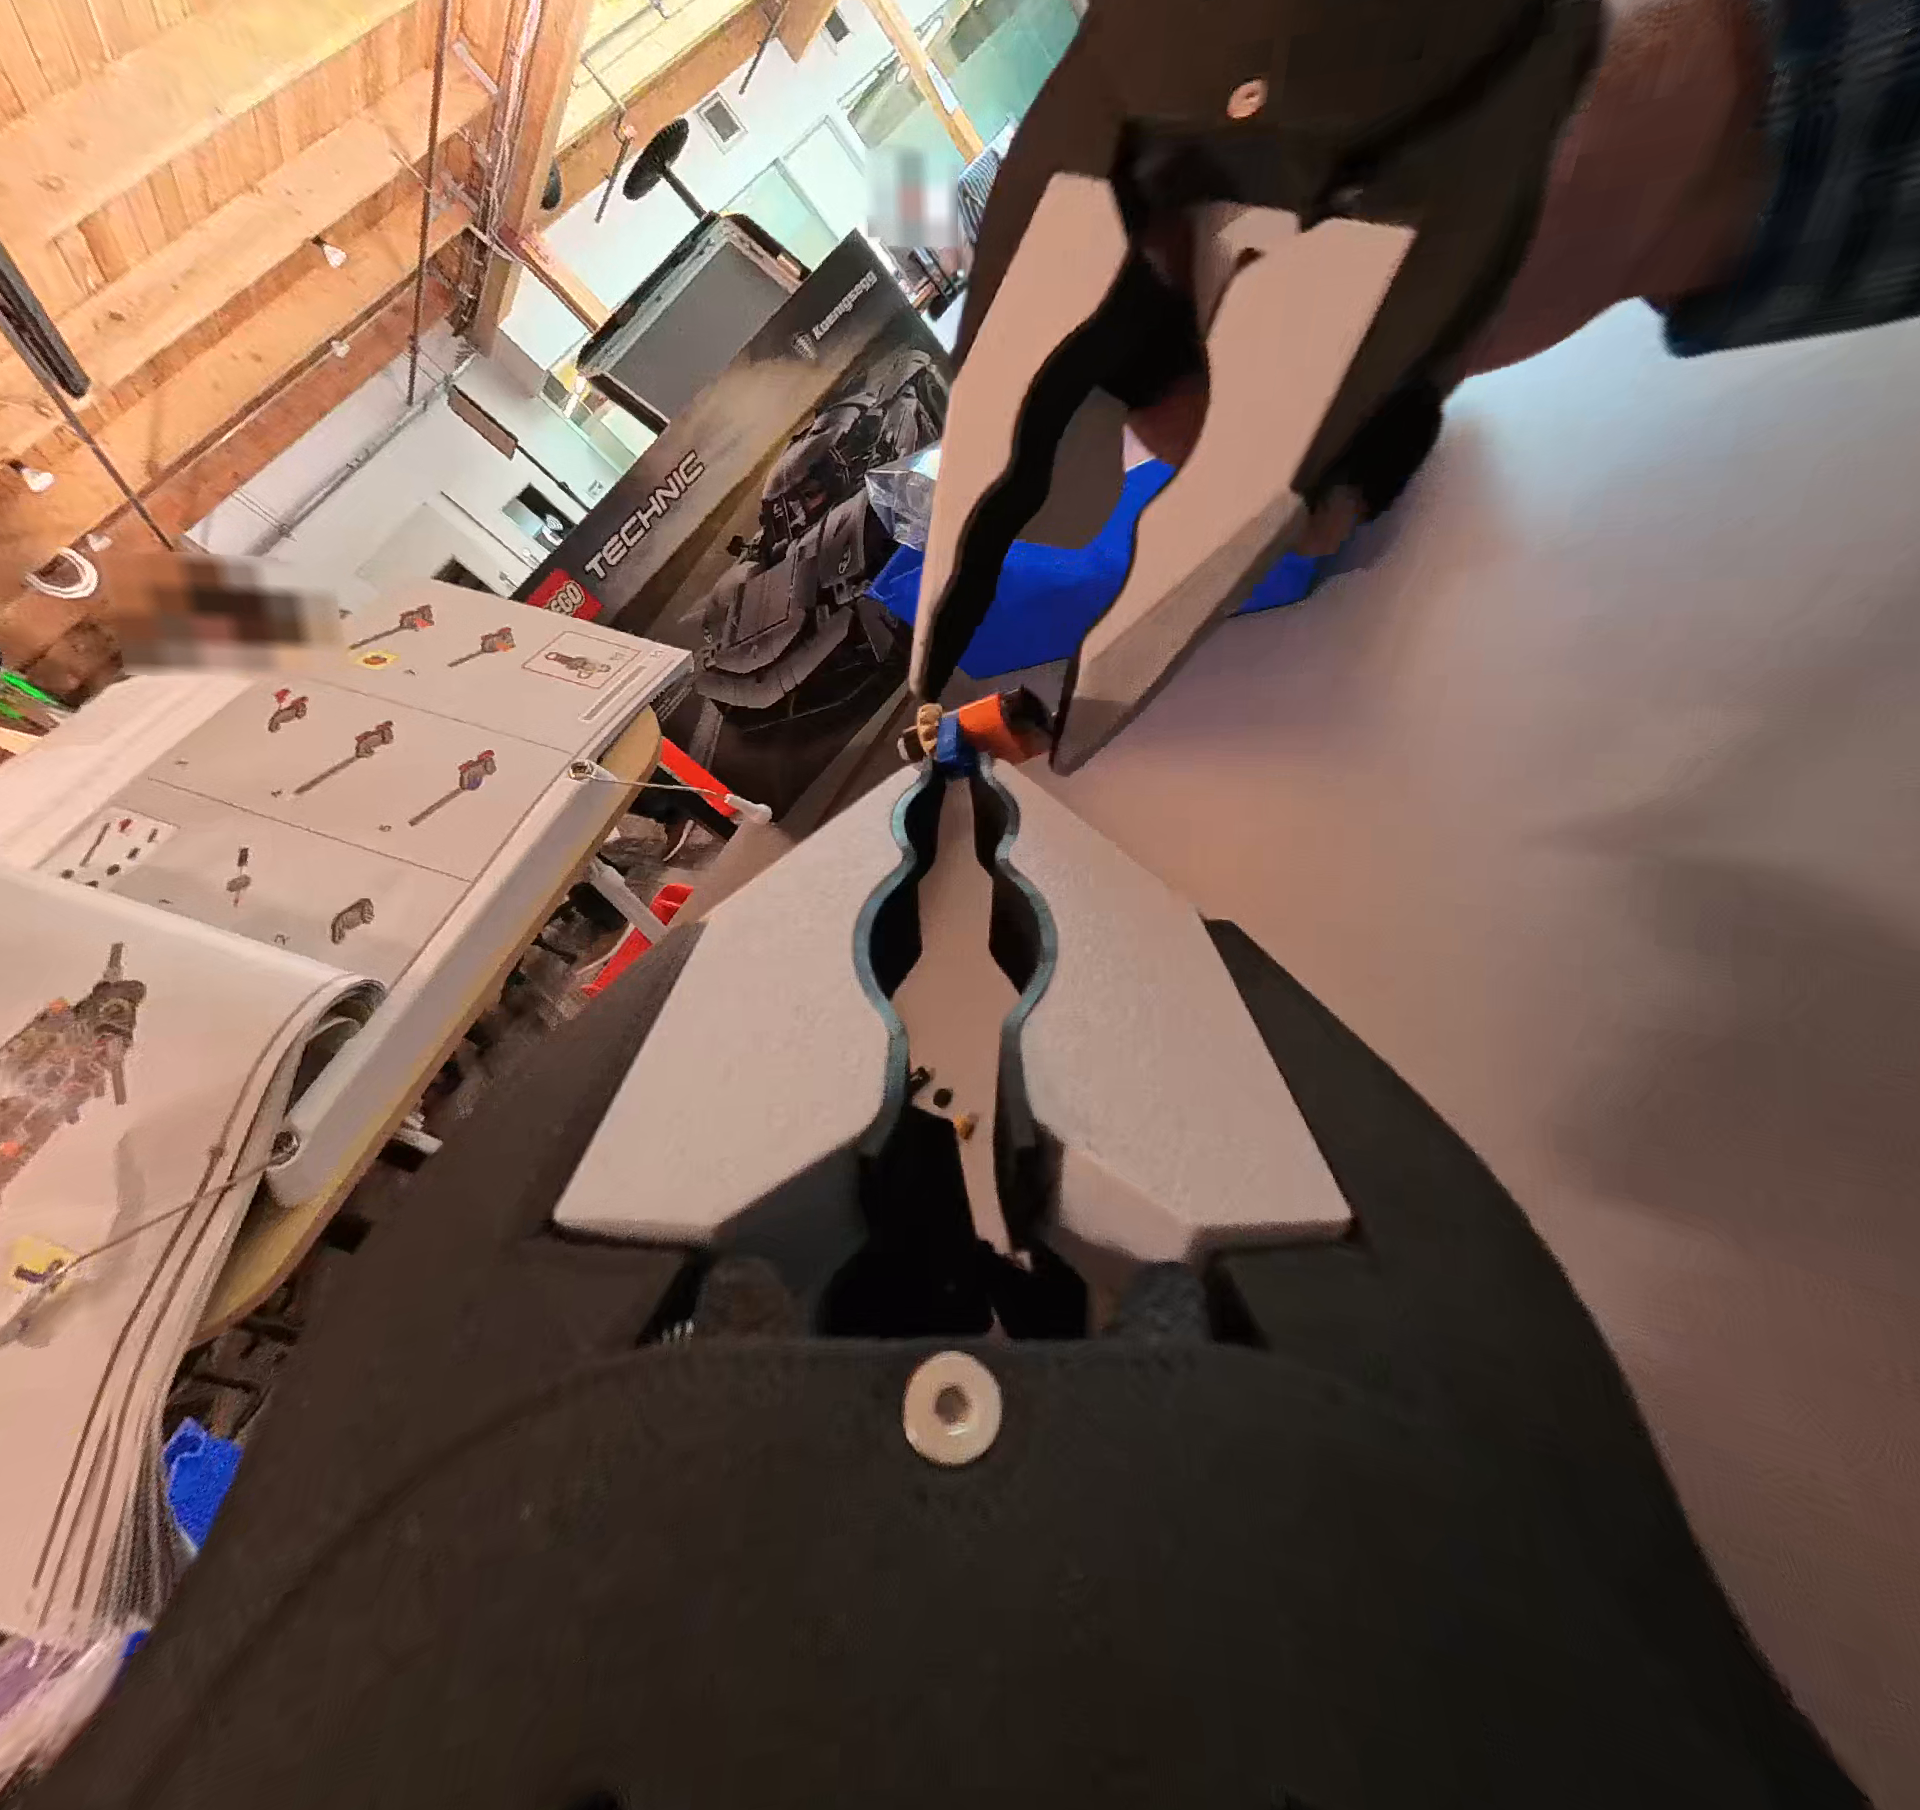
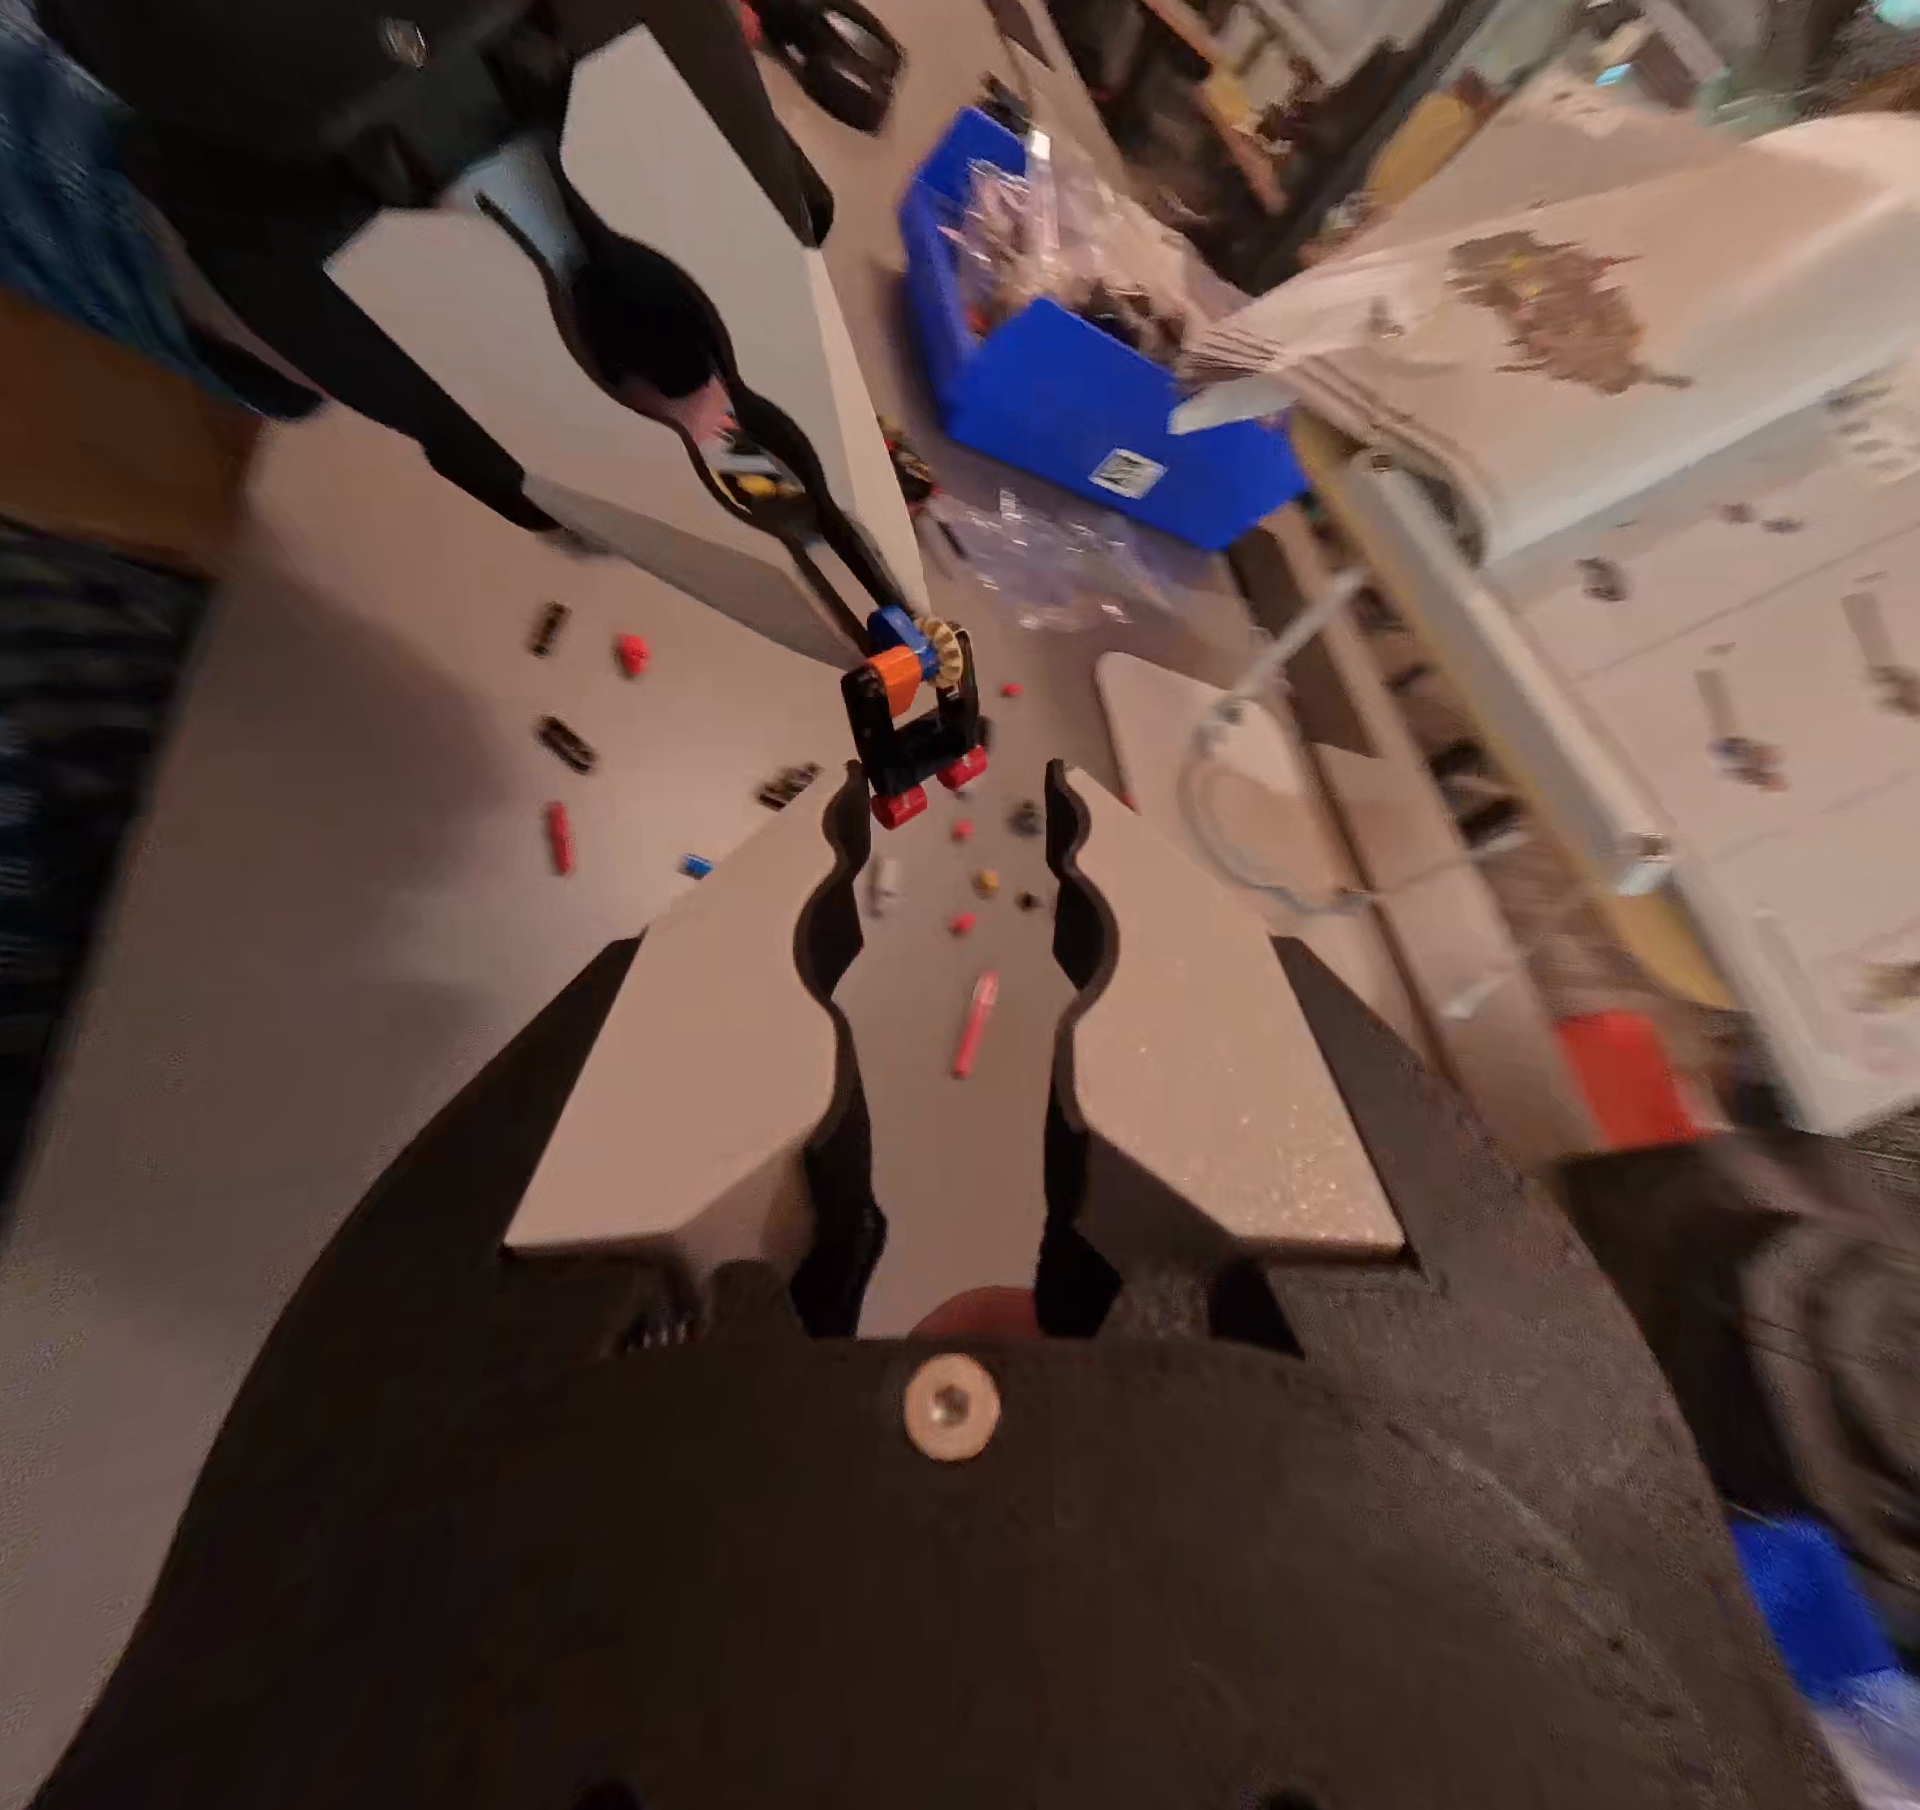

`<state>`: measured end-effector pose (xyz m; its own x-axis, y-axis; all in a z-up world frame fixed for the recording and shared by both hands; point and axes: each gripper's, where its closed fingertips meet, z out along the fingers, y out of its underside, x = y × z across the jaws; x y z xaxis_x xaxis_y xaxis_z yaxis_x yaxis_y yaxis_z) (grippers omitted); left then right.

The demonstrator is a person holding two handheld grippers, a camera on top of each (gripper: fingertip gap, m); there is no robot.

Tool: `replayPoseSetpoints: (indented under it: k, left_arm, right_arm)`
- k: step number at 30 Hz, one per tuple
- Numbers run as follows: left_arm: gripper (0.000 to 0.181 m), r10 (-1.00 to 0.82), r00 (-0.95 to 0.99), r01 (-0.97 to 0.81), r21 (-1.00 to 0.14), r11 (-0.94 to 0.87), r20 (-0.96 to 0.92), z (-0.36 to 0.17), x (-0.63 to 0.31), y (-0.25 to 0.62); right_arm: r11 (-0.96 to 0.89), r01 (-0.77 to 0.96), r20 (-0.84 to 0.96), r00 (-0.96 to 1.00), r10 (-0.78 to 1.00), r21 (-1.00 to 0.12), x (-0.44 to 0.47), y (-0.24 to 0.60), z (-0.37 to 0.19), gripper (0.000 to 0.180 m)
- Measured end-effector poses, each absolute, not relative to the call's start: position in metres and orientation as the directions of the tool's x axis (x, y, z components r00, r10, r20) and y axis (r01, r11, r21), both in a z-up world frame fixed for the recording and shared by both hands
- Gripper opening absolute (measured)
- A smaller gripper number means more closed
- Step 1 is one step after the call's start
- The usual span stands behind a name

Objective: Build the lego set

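Holding the small lego assembly [image 2: 914,711] by its blue piece alone, your left gripper [image 1: 954,761] had its jaws pinched nearly together on that one part, well above the white table [image 2: 364,877]. The black frame, orange part, tan gear and two red pins all hung off that single hold. Your right gripper [image 2: 951,792] sat just beside the red pins with its jaws parted and nothing between them.

From there, the likeliest fault was the assembly pivoting or popping loose. You gripped a small piece at the fingertips, so any sideways push from the right gripper could have twisted it out. Had you closed the right jaws on the red pins off-centre, you might have pulled them from the frame instead of steadying it.

A dropped assembly would have landed among the loose parts [image 2: 966,887] scattered below, and could have knocked them about. Motion blur in the right wrist view suggested you were moving fast, which I judged made a clean approach harder.
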<state>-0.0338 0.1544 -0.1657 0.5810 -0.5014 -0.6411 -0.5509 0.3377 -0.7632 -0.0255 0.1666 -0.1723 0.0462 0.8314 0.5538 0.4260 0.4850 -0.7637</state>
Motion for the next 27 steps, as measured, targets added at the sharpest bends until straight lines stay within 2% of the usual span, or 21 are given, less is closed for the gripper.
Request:
replayPoseSetpoints:
  k: [7,10,12,16,27]
  left_arm:
    - [0.002,-0.536,0.657,-0.451,-0.847,0.283,-0.529,-0.159,-0.036,0.160]
    - [0.000,-0.555,0.679,-0.403,-0.876,0.265,-0.481,-0.156,-0.035,0.161]
    - [0.000,-0.556,0.688,-0.389,-0.884,0.261,-0.467,-0.154,-0.036,0.162]
    - [0.001,-0.578,0.694,-0.364,-0.902,0.233,-0.429,-0.156,-0.037,0.165]
    - [0.002,-0.587,0.688,-0.395,-0.899,0.190,-0.426,-0.155,-0.037,0.167]
  right_arm:
    - [0.586,0.500,0.728,0.144,0.670,-0.638,-0.031,0.169,-0.170,0.028]
    - [0.598,0.473,0.743,0.216,0.633,-0.647,-0.035,0.172,-0.162,0.027]
    - [0.594,0.447,0.726,0.224,0.650,-0.669,-0.037,0.170,-0.159,0.010]
    - [0.596,0.456,0.733,0.224,0.642,-0.661,-0.038,0.172,-0.159,0.008]
    - [0.688,0.574,0.881,0.137,0.454,-0.444,-0.033,0.179,-0.154,0.003]
